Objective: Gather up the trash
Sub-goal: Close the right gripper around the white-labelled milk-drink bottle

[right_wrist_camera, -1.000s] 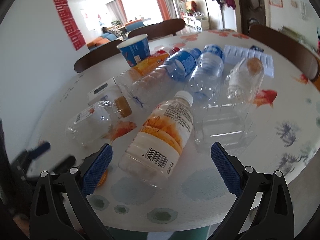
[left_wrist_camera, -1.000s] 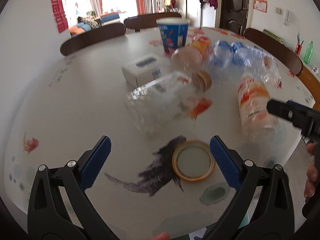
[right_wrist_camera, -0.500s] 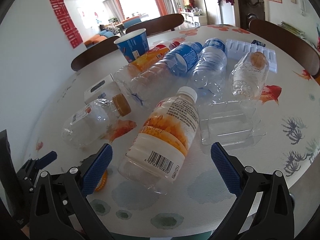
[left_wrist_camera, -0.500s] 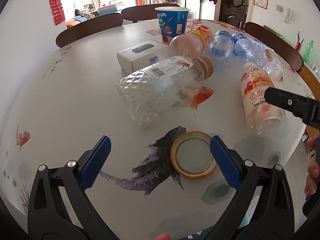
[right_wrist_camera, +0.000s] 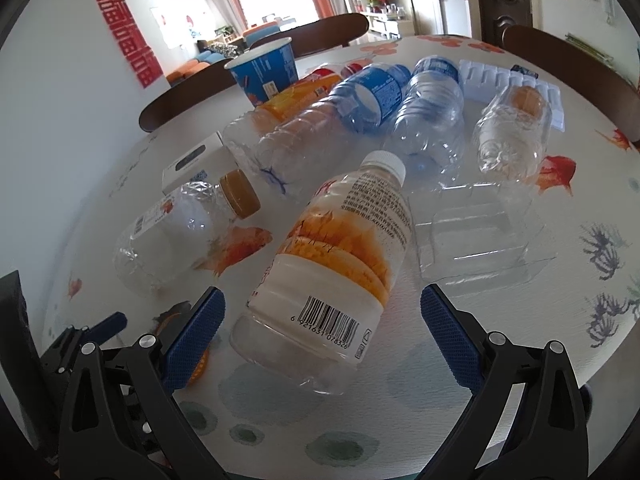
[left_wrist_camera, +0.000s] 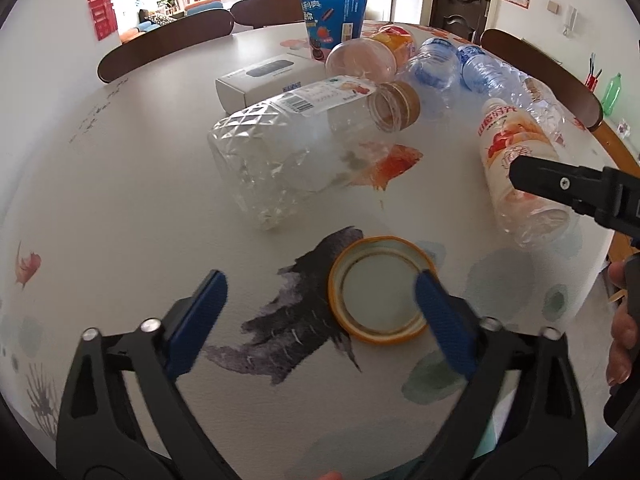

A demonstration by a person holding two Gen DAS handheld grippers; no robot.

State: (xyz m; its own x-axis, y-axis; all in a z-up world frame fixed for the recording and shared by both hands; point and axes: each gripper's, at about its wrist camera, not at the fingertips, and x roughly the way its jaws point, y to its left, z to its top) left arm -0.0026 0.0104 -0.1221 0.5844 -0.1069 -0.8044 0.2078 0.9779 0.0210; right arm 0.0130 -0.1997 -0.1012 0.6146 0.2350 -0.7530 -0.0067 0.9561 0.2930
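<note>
An orange-rimmed jar lid [left_wrist_camera: 378, 289] lies upside down on the round table, just inside my open left gripper [left_wrist_camera: 320, 312], close to its right finger [left_wrist_camera: 444, 320]. A clear faceted jar [left_wrist_camera: 288, 148] lies on its side beyond the lid; it also shows in the right wrist view [right_wrist_camera: 176, 236]. My open right gripper [right_wrist_camera: 322, 332] straddles the base of a white-and-orange drink bottle [right_wrist_camera: 336, 264] lying on its side; the bottle also shows in the left wrist view [left_wrist_camera: 516, 160]. Neither gripper holds anything.
Behind lie several clear and blue-labelled water bottles [right_wrist_camera: 428, 116], a clear plastic clamshell [right_wrist_camera: 476, 232], a white blister tray [right_wrist_camera: 512, 88], a white box [left_wrist_camera: 264, 80] and a blue paper cup [left_wrist_camera: 334, 20]. Dark chairs [left_wrist_camera: 164, 44] ring the table. The table edge [right_wrist_camera: 580, 384] is near right.
My left gripper has moved forward and lower, so the lid now sits between its fingers. My right gripper has closed in on the drink bottle's base.
</note>
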